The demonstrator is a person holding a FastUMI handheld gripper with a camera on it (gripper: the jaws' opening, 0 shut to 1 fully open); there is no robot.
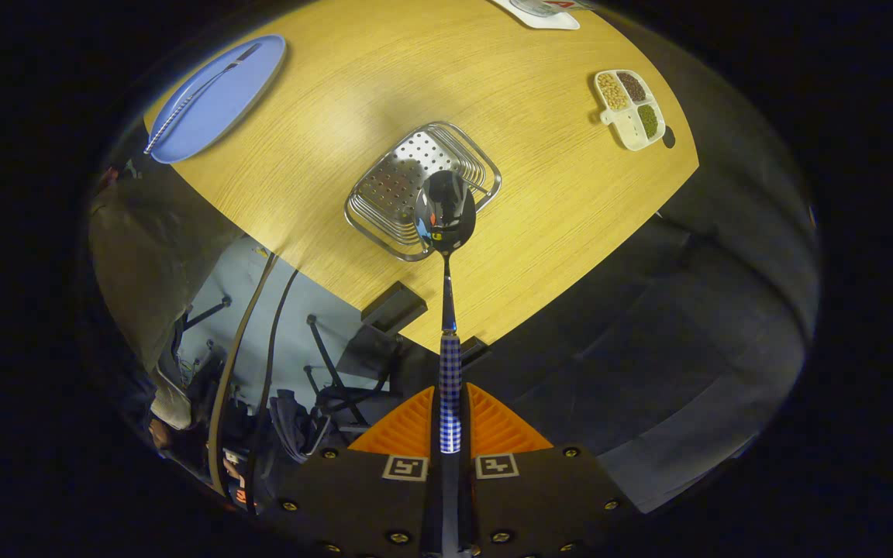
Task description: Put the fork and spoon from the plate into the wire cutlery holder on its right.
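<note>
My gripper (450, 411) is shut on the checked handle of a spoon (446, 232). The spoon points straight ahead, and its shiny bowl hangs over the near right corner of the wire cutlery holder (396, 190), seen from high above. The holder is a square wire basket with a perforated metal floor, standing on the wooden table (539, 201). Far beyond and to the left, a blue plate (229, 89) lies at the table's edge with a fork (198, 93) resting across it.
A small white divided dish (631, 108) with beans and grains sits far right of the holder. A white card (543, 15) lies at the table's far side. Below the table's near edge are chair legs, cables (241, 349) and a grey floor.
</note>
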